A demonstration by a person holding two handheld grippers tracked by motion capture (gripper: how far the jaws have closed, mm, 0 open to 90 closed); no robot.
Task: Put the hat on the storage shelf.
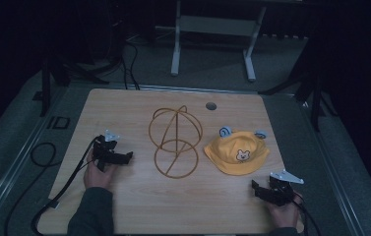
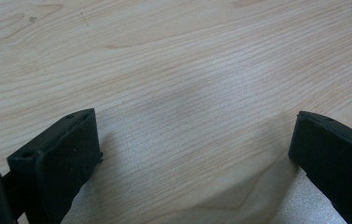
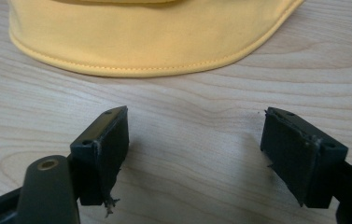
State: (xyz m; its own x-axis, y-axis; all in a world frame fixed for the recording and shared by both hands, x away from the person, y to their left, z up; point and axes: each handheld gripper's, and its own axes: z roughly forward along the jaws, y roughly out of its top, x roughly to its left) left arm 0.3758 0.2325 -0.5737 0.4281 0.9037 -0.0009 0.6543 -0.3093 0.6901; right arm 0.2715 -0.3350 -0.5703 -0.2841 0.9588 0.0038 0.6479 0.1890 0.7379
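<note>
Here, a pale wooden table with rounded corners is seen from the high view, with a gold wire stand made of hoops near its middle. Just beside the stand, on its right, a small yellow fabric hat with a bear face on its front and two blue ears lies flat on the wood. The hat and the stand are seen close together; whether they touch cannot be told.

The left gripper, black with a grey plate on top, is held low over the table at the left, near the wire stand but apart from it, and a black cable is trailed from it off the table's near edge. The right gripper is held at the near right corner, near the hat's brim yet apart from it.

In the left gripper view the left gripper is shown with its jaws spread wide and nothing between them but bare wood grain; a sliver of the gold wire is caught at the top right corner. In the right gripper view the right gripper is likewise shown wide apart and empty, and the stitched edge of the yellow brim is seen just ahead of the jaws, a detail lost from above.
</note>
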